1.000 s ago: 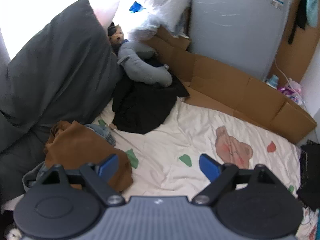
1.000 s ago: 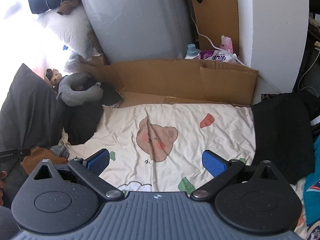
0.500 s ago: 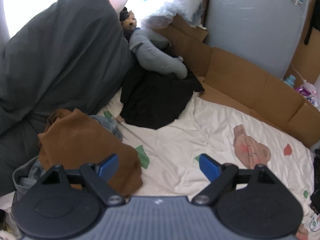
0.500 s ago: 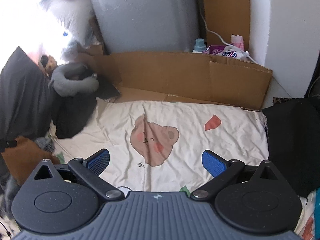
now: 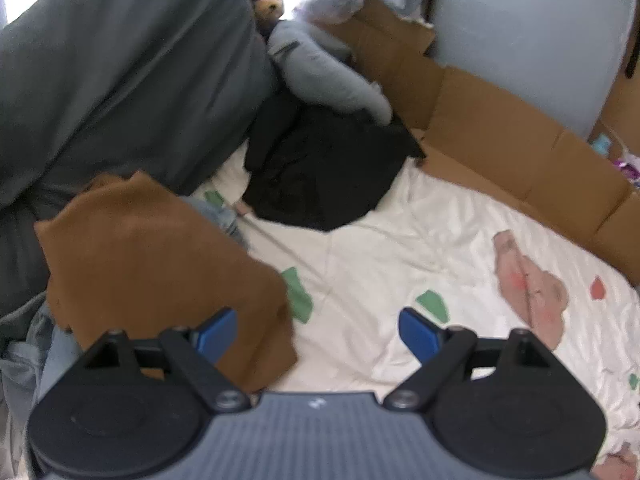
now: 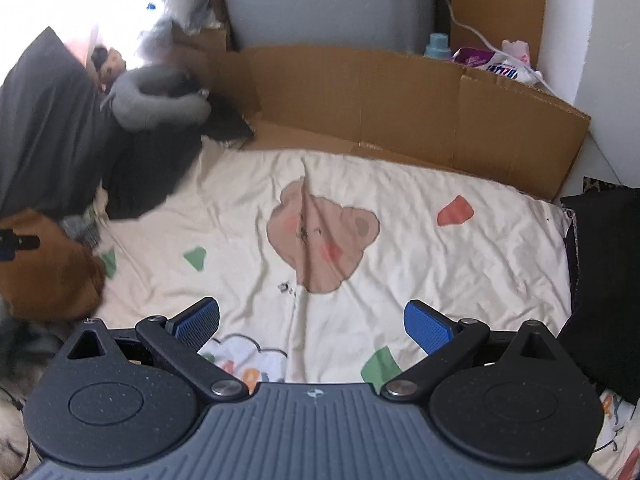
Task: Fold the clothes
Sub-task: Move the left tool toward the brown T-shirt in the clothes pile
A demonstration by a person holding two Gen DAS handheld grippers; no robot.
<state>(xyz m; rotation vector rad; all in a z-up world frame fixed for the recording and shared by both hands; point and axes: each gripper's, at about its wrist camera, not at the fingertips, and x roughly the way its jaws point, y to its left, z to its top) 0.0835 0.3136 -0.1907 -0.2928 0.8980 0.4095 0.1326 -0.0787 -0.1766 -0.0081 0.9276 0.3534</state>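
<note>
A crumpled brown garment (image 5: 160, 264) lies at the left of the cream bedsheet (image 5: 420, 248), on top of blue denim (image 5: 56, 352). My left gripper (image 5: 316, 330) hangs open just above the sheet, its left pad over the brown garment's near edge, nothing between its fingers. A black garment (image 5: 324, 176) lies further back. In the right wrist view the brown garment (image 6: 48, 268) sits at the far left, and my right gripper (image 6: 312, 322) is open and empty over the sheet (image 6: 400, 208) near the printed bear (image 6: 320, 236). A black cloth (image 6: 600, 280) lies at the right edge.
A dark grey pillow (image 5: 112, 72) leans at the left, with a grey neck pillow (image 5: 328, 76) behind the black garment. Brown cardboard (image 6: 400, 100) lines the far side of the bed, backed by a grey panel (image 6: 328, 4). Bottles and packets (image 6: 480, 56) stand behind the cardboard.
Both grippers have dropped closer to the bed. The brown garment now reaches under the left gripper's left finger. Both stay open.
</note>
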